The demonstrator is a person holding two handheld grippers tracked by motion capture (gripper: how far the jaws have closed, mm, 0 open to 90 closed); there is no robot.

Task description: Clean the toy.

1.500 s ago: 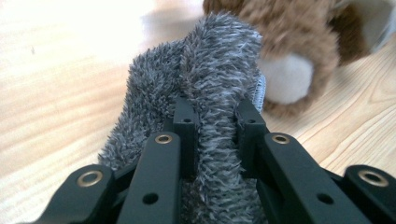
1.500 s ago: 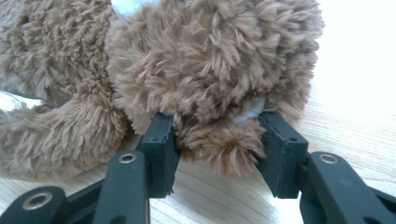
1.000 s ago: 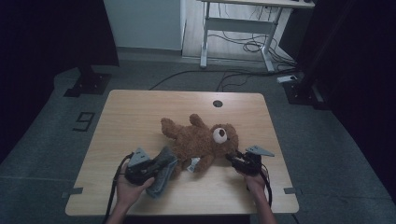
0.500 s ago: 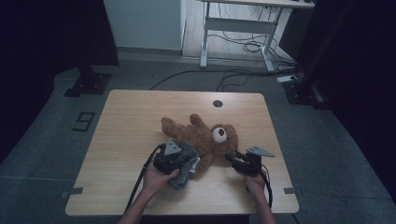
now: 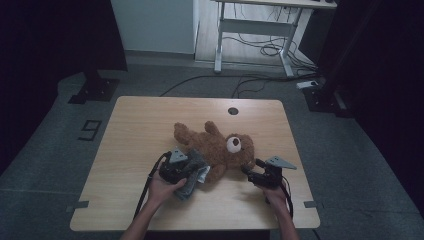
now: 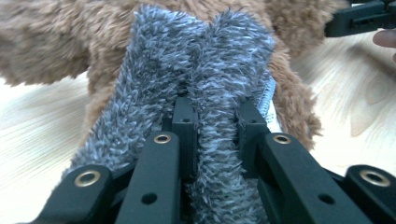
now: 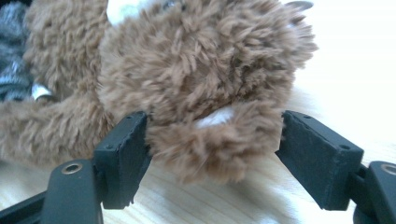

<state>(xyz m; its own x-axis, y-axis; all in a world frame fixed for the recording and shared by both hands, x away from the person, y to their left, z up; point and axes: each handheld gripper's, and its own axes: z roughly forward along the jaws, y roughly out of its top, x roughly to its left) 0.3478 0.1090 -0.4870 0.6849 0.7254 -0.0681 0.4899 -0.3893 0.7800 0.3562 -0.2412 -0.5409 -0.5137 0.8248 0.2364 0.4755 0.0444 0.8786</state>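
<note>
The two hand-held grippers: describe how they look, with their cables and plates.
Both are black. The left gripper and the right gripper each carry a grey three-cornered plate on top and trail a black cable back along the bare forearm; no sleeves show. In the gripper views, each has two flat black jaws on black linkage arms with brass-coloured rivets.

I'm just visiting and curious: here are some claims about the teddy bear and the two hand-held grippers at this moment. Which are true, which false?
1. The left gripper pinches a grey fuzzy cloth. True.
2. The teddy bear sits upright. False: it lies on the wooden table.
3. The right gripper is clamped tight on the bear's ear. False: its jaws have just been opening, with the ear loosely between them.
4. The cloth is beside the bear. True.
</note>
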